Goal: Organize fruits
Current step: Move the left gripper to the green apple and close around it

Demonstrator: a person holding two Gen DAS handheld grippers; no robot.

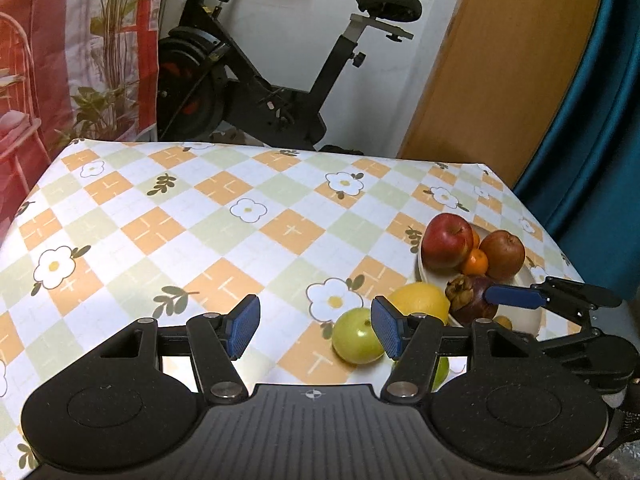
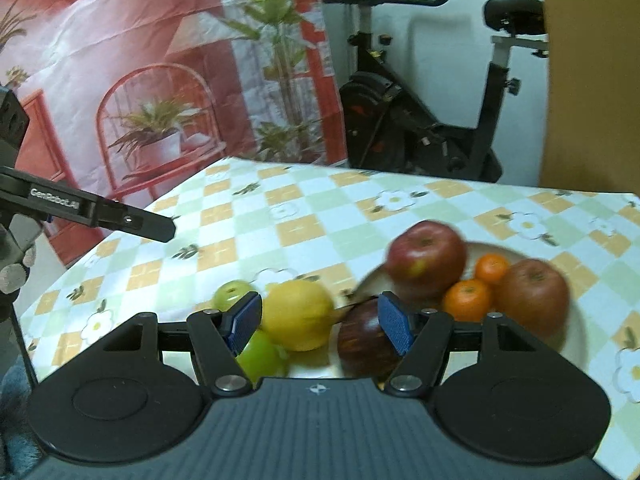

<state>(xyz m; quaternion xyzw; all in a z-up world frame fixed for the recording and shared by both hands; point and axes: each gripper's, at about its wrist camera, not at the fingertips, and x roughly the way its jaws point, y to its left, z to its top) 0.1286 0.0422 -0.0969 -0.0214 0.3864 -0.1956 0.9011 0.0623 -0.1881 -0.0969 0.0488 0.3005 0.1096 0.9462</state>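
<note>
Left tongs (image 1: 316, 328), released, empty above checked surface (image 1: 200, 216); green fruit (image 1: 357, 336), lemon (image 1: 420, 304), mangosteen (image 1: 472, 300) beside plate (image 1: 520, 316) of 2 apples (image 1: 447, 248), 2 tangerines (image 1: 475, 262); right tongs (image 2: 320, 328), released, empty over lemon

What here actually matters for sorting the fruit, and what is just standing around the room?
Part of the job: red apples, oranges, mangosteen, lemon, green fruits, plate.

Just there: exercise bike, printed backdrop, blue curtain.
</note>
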